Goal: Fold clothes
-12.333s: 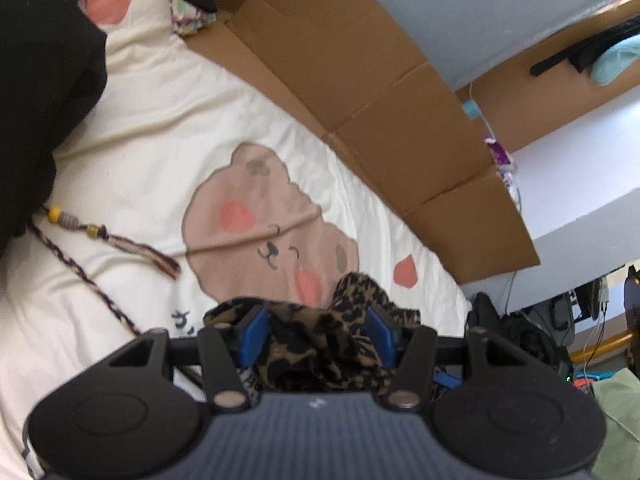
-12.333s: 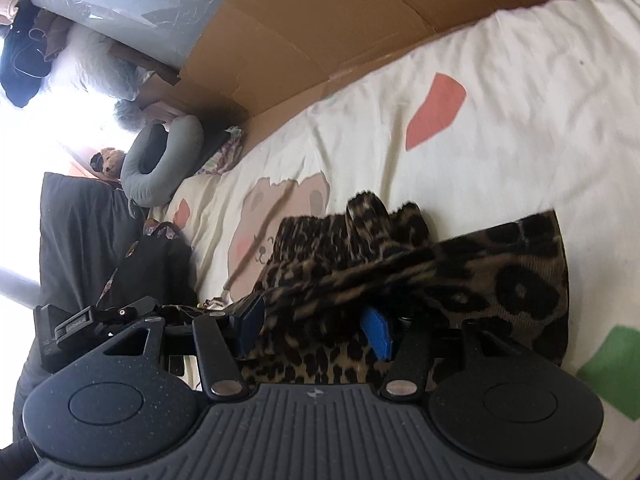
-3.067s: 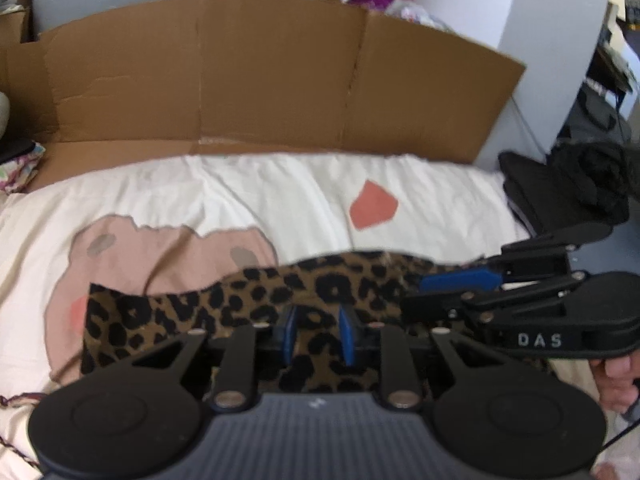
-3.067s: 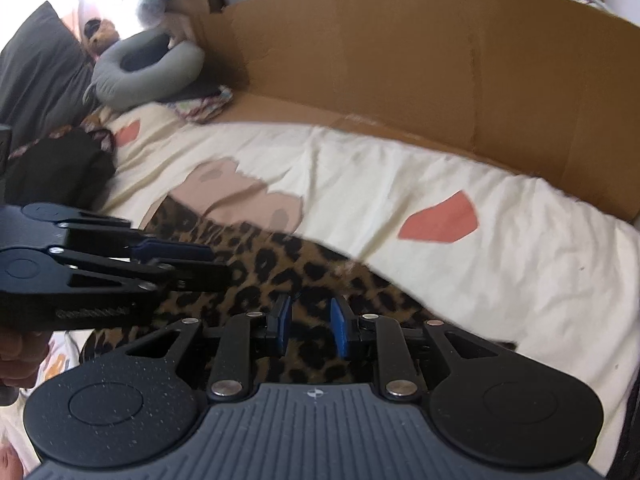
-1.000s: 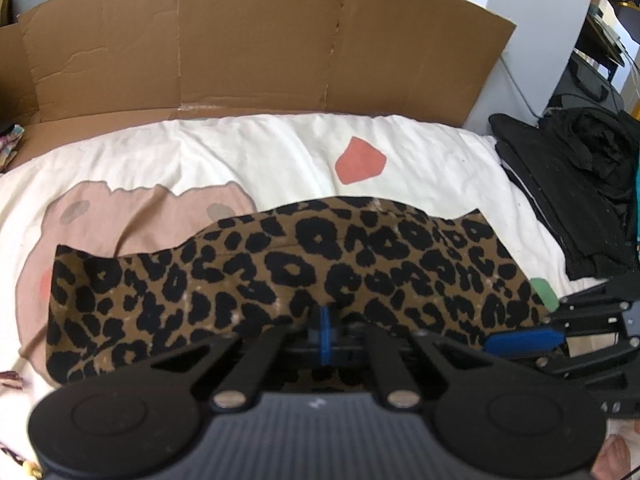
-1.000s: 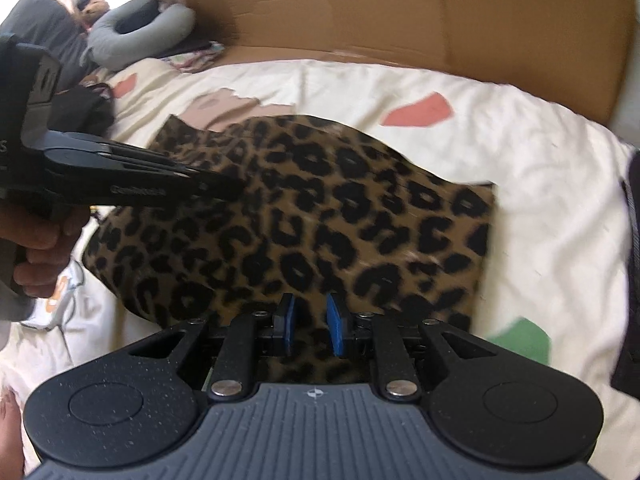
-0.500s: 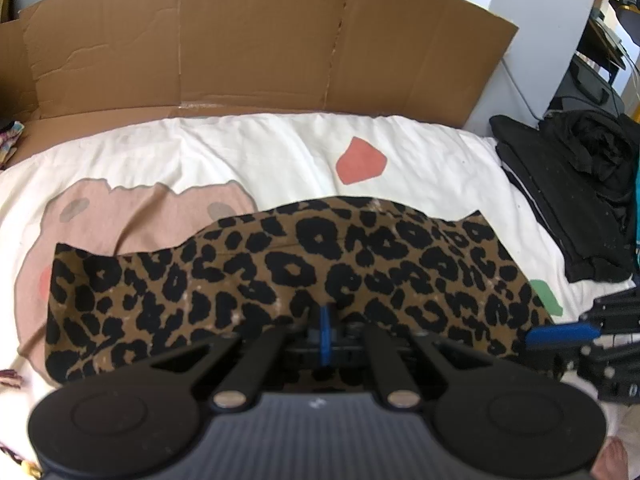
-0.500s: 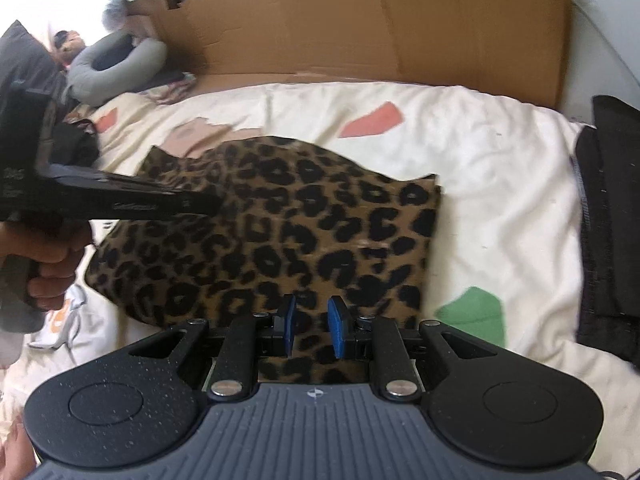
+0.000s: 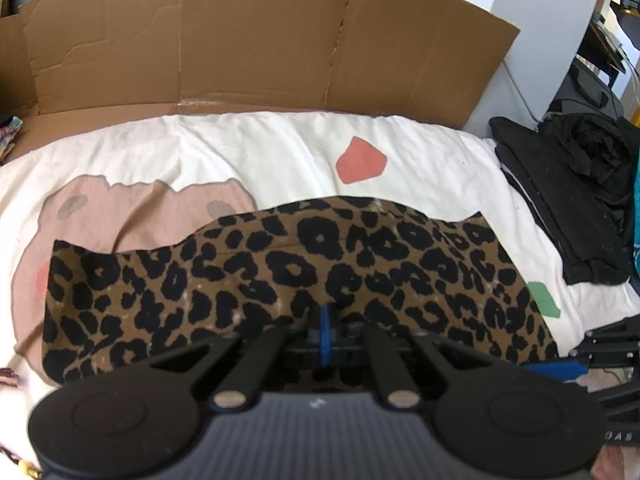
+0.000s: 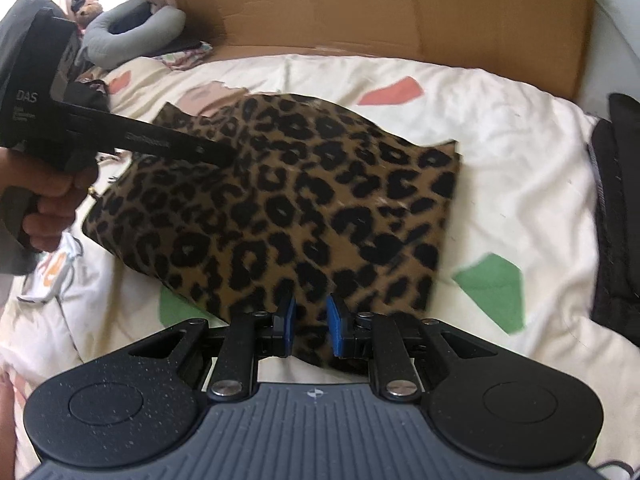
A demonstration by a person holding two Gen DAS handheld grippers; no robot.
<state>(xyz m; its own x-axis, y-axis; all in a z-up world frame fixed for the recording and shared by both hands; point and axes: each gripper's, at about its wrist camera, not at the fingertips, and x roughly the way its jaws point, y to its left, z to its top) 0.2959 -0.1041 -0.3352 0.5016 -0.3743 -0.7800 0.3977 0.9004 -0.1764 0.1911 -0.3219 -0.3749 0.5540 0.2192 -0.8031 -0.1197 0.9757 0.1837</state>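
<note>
My left gripper [image 9: 325, 320] has its jaws together over the near edge of the leopard-print garment [image 9: 304, 268]. My right gripper [image 10: 311, 322] has jaws slightly apart above the same edge. The garment lies spread on the cream bedspread [image 9: 256, 148], cardboard [image 9: 256, 40] behind

A cream duvet [image 9: 248, 148] printed with a bear and coloured patches covers the bed. Flattened cardboard [image 9: 256, 44] stands along its far edge, with a white wall [image 9: 548, 32] at right. Daylight glares far left, beside a grey neck pillow [image 10: 132, 28].
</note>
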